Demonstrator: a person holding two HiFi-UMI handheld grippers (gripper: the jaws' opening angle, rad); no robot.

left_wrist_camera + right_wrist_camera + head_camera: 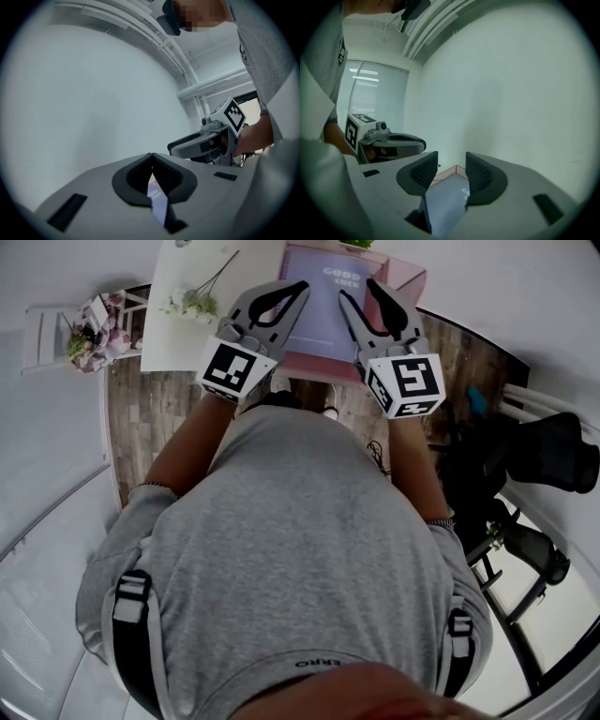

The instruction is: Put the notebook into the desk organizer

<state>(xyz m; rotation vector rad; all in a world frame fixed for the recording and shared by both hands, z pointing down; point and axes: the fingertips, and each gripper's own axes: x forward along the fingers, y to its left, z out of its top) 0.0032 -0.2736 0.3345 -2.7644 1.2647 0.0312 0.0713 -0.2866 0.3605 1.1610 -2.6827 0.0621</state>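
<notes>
A lavender notebook (323,306) with white print is held up over the pink desk organizer (405,279), both at the top of the head view. My left gripper (292,289) is at the notebook's left side. In the left gripper view it (151,161) is shut on the notebook's thin edge (158,199). My right gripper (356,289) is at the notebook's right side. In the right gripper view its jaws (452,157) stand apart, with the notebook cover (445,201) lying slanted between them and a gap still showing. A pink corner of the organizer (452,169) shows beyond.
A white sheet with a flower sprig (202,301) lies left of the organizer on the wooden tabletop (150,418). A bunch of flowers (94,334) and a white chair (42,334) are at the far left. A black chair (553,451) stands at the right. A white wall faces both grippers.
</notes>
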